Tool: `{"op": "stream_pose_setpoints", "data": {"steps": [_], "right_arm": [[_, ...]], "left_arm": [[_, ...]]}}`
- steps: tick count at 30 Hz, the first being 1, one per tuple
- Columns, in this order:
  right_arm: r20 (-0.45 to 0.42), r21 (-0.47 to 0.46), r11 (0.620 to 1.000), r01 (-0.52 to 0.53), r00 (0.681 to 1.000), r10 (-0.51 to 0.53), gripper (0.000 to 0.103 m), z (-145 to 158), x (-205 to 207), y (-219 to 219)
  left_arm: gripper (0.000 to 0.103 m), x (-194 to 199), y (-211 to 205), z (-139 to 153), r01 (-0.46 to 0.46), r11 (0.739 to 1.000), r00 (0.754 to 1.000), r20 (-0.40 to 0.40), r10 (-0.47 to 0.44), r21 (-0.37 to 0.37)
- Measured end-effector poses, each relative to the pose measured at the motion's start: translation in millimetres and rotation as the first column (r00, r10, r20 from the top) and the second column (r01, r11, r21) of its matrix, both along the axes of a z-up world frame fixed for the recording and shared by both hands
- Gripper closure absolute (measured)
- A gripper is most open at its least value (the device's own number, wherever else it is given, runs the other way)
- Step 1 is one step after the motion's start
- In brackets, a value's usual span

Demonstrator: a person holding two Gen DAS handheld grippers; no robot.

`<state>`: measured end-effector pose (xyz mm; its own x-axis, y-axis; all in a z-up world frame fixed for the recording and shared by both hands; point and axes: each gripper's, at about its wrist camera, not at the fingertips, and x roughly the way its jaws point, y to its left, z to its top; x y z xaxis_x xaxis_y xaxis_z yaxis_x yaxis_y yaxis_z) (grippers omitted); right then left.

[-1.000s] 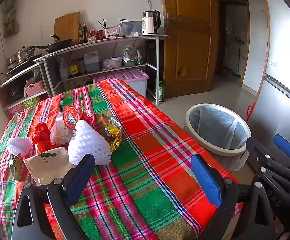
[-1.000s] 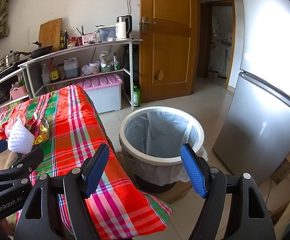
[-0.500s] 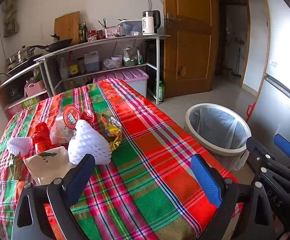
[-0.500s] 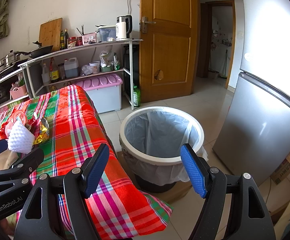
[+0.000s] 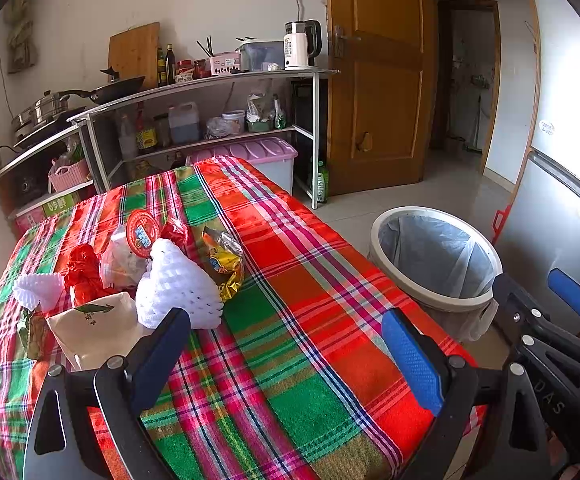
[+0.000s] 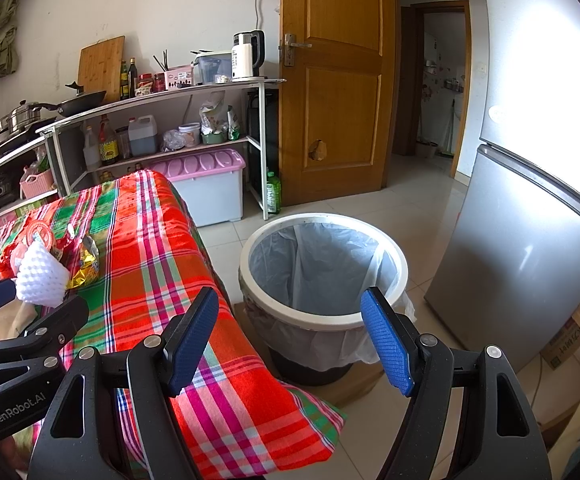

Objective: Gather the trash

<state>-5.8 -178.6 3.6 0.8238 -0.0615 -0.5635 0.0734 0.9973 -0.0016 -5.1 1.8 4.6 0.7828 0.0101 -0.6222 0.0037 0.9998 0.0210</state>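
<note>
**Plaid desk loaded, bin waiting, nothing lifted**

Plaid cloth covers the desk (image 5: 290, 320), and the trash sits in one cluster near its left side: a white foam net (image 5: 178, 292), a gold wrapper (image 5: 224, 260), red wrappers (image 5: 84, 276), a red-lidded cup (image 5: 142, 230) and a beige paper bag (image 5: 94, 328). Compared with a second ago, nothing has shifted; both tools hover as before. The left gripper (image 5: 286, 352) has its jaws spread wide and empty just short of the foam net. The right gripper (image 6: 290, 336), likewise wide and empty, faces the lined bin (image 6: 323, 272) on the floor beside the desk. Collection has evidently not begun.
</note>
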Motion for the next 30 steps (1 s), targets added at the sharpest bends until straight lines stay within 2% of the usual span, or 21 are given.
{"op": "stream_pose_setpoints", "data": {"steps": [25, 30], "right_arm": [[0.002, -0.002, 1.000, 0.002, 1.000, -0.002, 0.029, -0.9, 0.6, 0.5], [0.004, 0.017, 0.999, -0.035, 0.999, 0.035, 0.029, -1.5, 2.7, 5.9]], "left_arm": [[0.005, -0.2, 1.4, -0.3, 0.006, 1.000, 1.000, -0.003, -0.006, -0.004], [0.005, -3.4, 7.0, 0.4, 0.020, 1.000, 1.000, -0.002, -0.020, -0.009]]}}
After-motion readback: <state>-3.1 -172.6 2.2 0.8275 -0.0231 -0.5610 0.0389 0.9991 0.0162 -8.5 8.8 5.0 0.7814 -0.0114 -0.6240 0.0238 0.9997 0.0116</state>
